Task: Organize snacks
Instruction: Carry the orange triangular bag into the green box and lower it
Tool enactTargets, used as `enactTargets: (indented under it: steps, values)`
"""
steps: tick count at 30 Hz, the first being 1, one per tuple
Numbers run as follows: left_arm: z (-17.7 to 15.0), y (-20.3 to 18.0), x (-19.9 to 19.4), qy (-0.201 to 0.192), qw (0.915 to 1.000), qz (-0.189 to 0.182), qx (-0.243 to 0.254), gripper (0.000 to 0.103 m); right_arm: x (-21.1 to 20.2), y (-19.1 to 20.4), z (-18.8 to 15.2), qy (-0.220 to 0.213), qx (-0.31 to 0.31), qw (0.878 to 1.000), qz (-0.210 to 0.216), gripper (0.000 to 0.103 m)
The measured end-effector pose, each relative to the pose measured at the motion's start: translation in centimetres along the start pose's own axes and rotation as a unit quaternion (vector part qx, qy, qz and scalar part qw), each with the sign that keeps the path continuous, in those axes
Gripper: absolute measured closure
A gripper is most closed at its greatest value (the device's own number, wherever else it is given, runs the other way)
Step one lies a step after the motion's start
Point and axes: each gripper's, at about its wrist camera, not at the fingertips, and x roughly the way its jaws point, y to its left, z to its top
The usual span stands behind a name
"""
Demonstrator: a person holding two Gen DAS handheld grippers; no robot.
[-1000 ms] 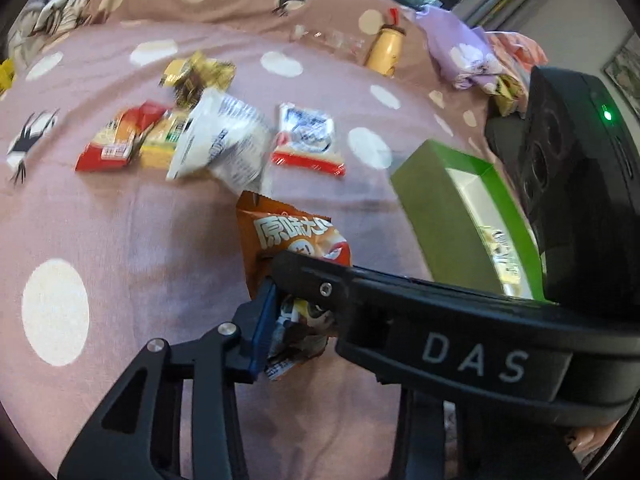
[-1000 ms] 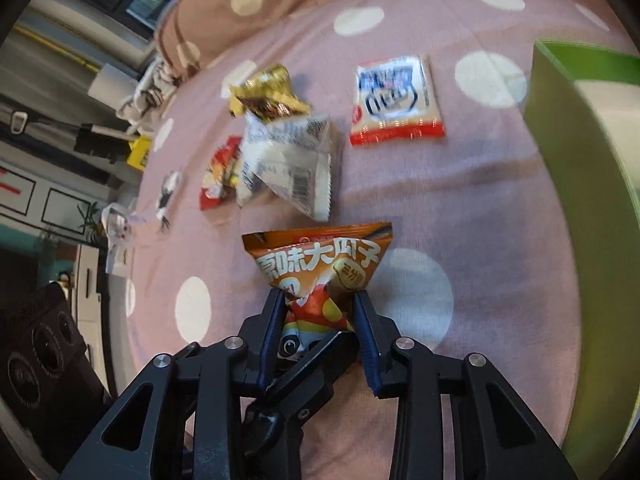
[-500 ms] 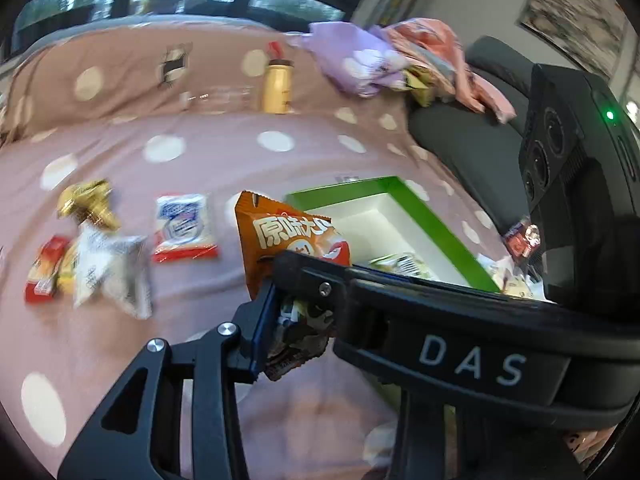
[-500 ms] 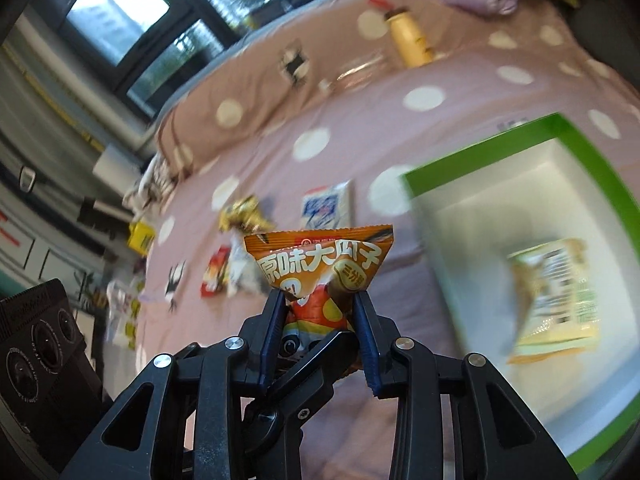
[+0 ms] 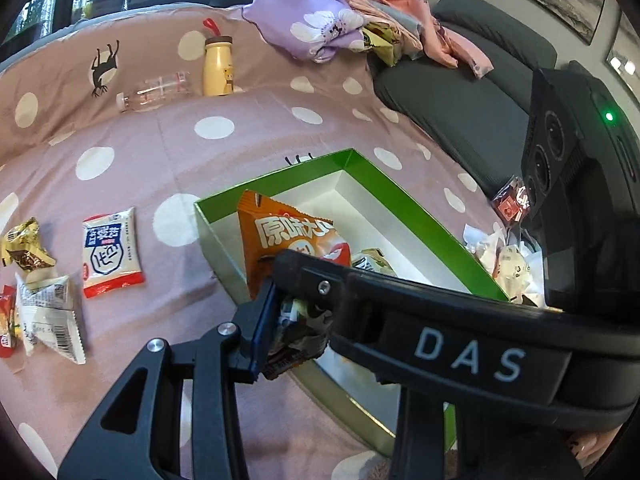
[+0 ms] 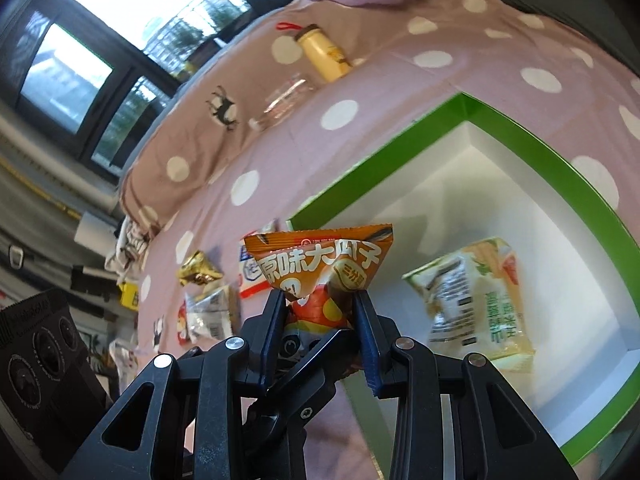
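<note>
An orange snack packet [image 5: 286, 236] [image 6: 320, 268] with Chinese writing is clamped by both grippers at once. My left gripper [image 5: 296, 312] and my right gripper [image 6: 320, 320] are each shut on its lower part and hold it in the air over the near left corner of a green box [image 5: 404, 196] [image 6: 404, 148] with a white inside. A pale green packet [image 6: 476, 304] lies in the box. The right gripper's body crosses the left wrist view and hides the box's near part.
On the pink dotted bedspread left of the box lie a white-and-red packet [image 5: 110, 252], a gold packet [image 5: 24, 248] and a white packet [image 5: 50, 316]. A yellow bottle [image 5: 218, 66] and a clear bottle [image 5: 154, 90] lie at the back. Clothes [image 5: 352, 28] are piled on a grey sofa.
Both grippers have carried the orange packet from low over the bedspread, up and to the right, to above the green box. The grip has not changed.
</note>
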Motion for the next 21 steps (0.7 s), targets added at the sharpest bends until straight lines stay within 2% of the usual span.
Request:
enactTargets:
  steps: [5,10,16,21]
  values:
    - [0.4,-0.8,0.5,0.011,0.9998,0.008,0.016,0.066,0.0,-1.3,0.3,-0.002,0.026,1.0,0.01,0.065]
    - [0.9,-1.5,0.9,0.006,0.9996,-0.002,0.026,0.066,-0.7,-2.1,0.9,-0.018,0.034,0.999,0.009,0.065]
    - [1.6,-2.3,2.5,0.019,0.9993,-0.012,0.032,0.067,-0.9,-3.6,1.6,-0.024,0.053,0.998,0.006,0.065]
    - [1.3,-1.9,4.0,0.04,0.9991,-0.007,0.013,0.067,0.5,-4.8,1.8,0.0,0.072,0.997,-0.001,0.065]
